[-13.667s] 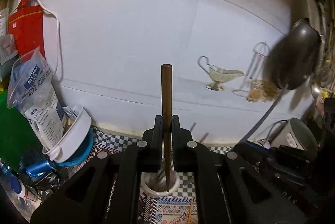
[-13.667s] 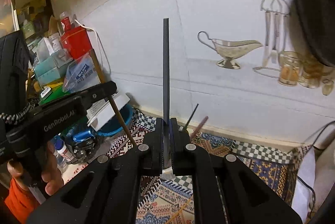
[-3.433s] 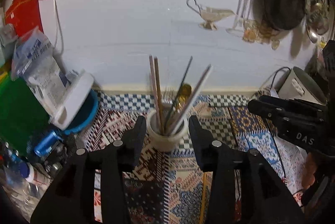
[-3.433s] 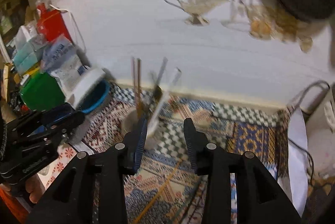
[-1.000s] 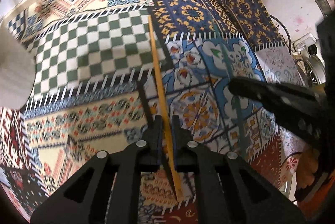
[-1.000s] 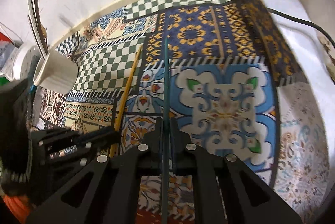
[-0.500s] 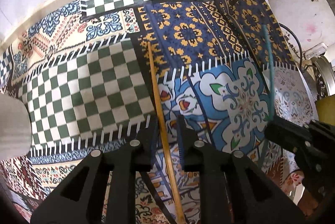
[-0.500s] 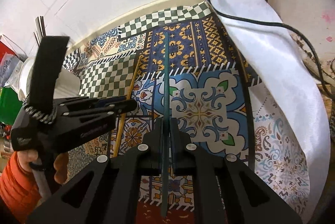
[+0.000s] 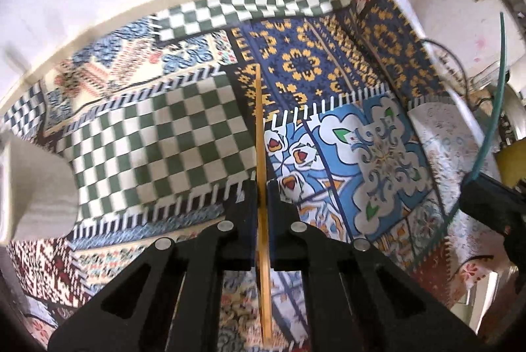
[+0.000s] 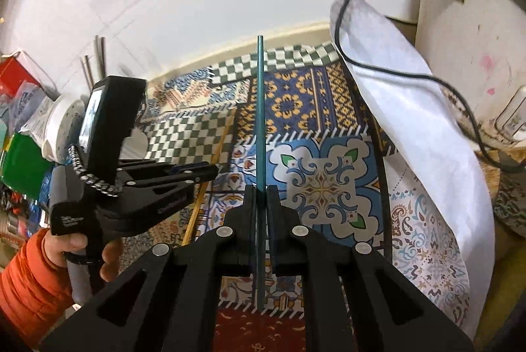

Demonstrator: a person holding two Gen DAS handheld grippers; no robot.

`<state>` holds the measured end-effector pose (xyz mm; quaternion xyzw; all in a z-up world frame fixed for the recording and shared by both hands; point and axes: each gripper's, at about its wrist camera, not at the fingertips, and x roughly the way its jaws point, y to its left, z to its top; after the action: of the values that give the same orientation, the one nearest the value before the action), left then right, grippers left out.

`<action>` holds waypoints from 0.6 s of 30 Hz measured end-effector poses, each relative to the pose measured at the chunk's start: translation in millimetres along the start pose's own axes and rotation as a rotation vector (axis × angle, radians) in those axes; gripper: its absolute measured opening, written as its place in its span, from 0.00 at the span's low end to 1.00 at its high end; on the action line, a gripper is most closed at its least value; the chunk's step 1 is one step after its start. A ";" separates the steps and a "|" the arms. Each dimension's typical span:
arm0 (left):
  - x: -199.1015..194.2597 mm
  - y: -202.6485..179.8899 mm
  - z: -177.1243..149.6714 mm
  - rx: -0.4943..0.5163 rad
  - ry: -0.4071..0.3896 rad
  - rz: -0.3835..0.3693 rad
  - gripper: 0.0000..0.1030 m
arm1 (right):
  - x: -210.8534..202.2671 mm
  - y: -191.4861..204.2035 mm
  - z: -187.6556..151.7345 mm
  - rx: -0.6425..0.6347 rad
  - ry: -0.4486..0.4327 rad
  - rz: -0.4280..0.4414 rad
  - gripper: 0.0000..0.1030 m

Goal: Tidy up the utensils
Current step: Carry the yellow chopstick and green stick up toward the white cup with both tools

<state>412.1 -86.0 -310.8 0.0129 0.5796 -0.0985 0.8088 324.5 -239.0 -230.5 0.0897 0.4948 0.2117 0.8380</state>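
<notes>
Item 1: my left gripper (image 9: 262, 190), jaws clamped on 1 yellow chopstick (image 9: 260, 135), its far end over the patchwork cloth (image 9: 157, 135). Item 2: my right gripper (image 10: 260, 192), jaws clamped on 1 teal chopstick (image 10: 259, 108), held clear above the same cloth. Item 3: white cup (image 9: 39, 187) at the cloth's left edge. Item 4: white appliance (image 10: 466, 23), black cable (image 10: 378, 49), far right.
</notes>
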 end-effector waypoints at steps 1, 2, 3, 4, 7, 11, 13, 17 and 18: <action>-6.6 0.8 -2.5 -0.003 -0.013 -0.001 0.03 | -2.5 2.6 0.1 -0.005 -0.007 0.000 0.06; -17.8 1.2 -7.1 -0.004 -0.038 -0.002 0.03 | -6.3 5.9 0.1 -0.012 -0.016 0.001 0.06; -25.8 1.6 -10.4 -0.005 -0.055 -0.004 0.03 | -9.4 9.4 0.2 -0.017 -0.023 0.005 0.05; -39.5 1.9 -16.6 -0.006 -0.083 -0.008 0.03 | -11.9 12.2 0.3 -0.021 -0.028 0.007 0.05; -69.0 -0.7 -29.6 0.006 -0.159 0.010 0.03 | -20.6 25.6 0.4 -0.058 -0.045 0.014 0.05; -97.0 4.1 -45.8 -0.016 -0.217 0.006 0.03 | -31.6 44.9 -3.7 -0.093 -0.065 0.032 0.05; -110.1 8.9 -53.4 -0.045 -0.248 -0.006 0.03 | -35.6 53.6 -5.0 -0.110 -0.072 0.038 0.05; -139.5 19.3 -67.9 -0.094 -0.319 -0.005 0.03 | -40.5 72.4 -4.3 -0.147 -0.085 0.058 0.05; -148.4 22.5 -71.4 -0.104 -0.342 0.002 0.03 | -42.1 78.3 -3.8 -0.158 -0.089 0.064 0.05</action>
<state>303.4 -32.9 -196.9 -0.0451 0.4379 -0.0682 0.8953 282.7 -187.8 -170.9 0.0485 0.4358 0.2723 0.8565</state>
